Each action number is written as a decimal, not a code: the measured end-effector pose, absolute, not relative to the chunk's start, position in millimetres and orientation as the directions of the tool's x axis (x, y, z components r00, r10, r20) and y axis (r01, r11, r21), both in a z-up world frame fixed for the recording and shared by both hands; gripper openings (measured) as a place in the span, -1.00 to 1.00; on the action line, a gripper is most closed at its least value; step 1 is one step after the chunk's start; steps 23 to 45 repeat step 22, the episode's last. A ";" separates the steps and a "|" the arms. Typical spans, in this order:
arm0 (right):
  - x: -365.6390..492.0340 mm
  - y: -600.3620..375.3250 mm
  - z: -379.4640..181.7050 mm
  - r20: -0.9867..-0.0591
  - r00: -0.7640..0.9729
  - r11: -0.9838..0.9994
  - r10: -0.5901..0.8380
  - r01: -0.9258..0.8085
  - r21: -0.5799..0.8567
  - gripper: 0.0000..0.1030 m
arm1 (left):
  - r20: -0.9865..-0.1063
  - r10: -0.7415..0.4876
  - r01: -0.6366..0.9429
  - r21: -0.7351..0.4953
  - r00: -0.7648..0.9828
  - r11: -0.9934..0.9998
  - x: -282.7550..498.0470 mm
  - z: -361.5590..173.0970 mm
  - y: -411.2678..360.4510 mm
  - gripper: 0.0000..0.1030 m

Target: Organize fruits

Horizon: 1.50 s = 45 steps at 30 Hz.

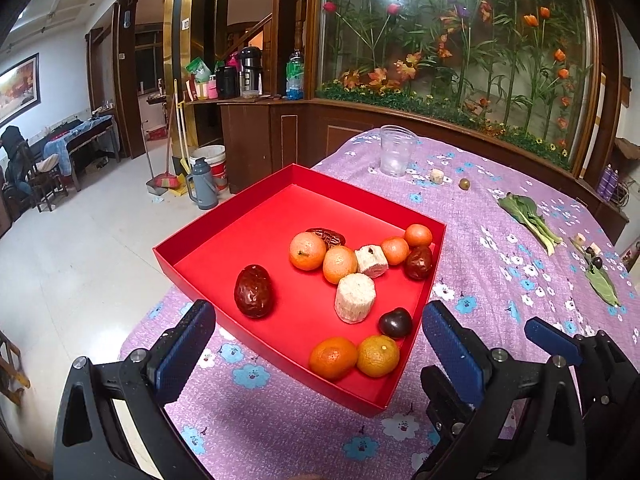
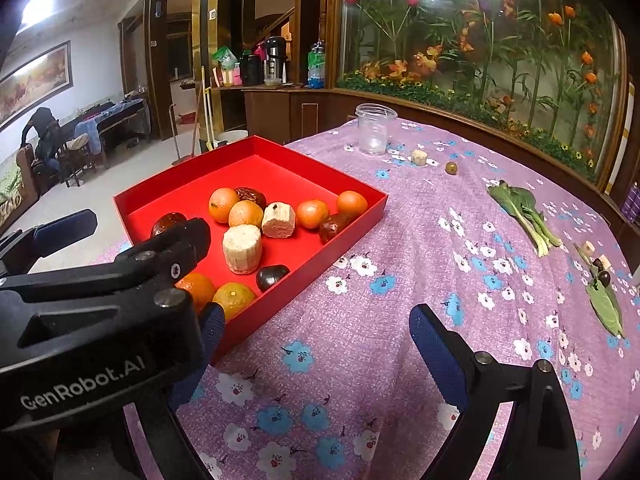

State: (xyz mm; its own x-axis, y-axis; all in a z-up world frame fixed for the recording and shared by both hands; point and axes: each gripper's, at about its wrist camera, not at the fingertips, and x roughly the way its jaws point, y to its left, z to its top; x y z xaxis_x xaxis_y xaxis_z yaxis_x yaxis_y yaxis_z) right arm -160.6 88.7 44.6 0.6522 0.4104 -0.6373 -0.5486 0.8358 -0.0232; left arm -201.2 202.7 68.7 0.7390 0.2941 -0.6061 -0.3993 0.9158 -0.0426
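Surface [image 1: 480, 216] w/ purple floral cloth. Red tray [image 1: 224, 236] sits at its edge and holds the fruit: six oranges [image 1: 307, 251], red dates [image 1: 253, 291], two pale chunks [image 1: 355, 298], a dark chestnut [image 1: 395, 322]. Just short of the tray, left hand-held gripper [image 1: 320, 344] is spread wide, nothing in it. Beside the tray, right hand-held gripper [image 2: 316, 344] is also released, empty. Behind the tray: clear cup [image 1: 396, 150], greens [image 1: 528, 216] off to its right.
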 end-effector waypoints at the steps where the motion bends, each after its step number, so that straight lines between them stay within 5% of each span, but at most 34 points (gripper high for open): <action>1: -159.8 89.1 44.3 -0.638 0.651 0.835 0.411 -0.549 -0.023 0.87 | -0.607 0.295 -0.399 -0.040 0.738 0.916 -201.1 68.3 202.8 1.00; 45: -152.0 95.1 41.9 -0.646 0.636 0.826 0.422 -0.563 -0.015 0.87 | -0.614 0.312 -0.404 -0.013 0.725 0.915 -195.5 63.5 201.1 1.00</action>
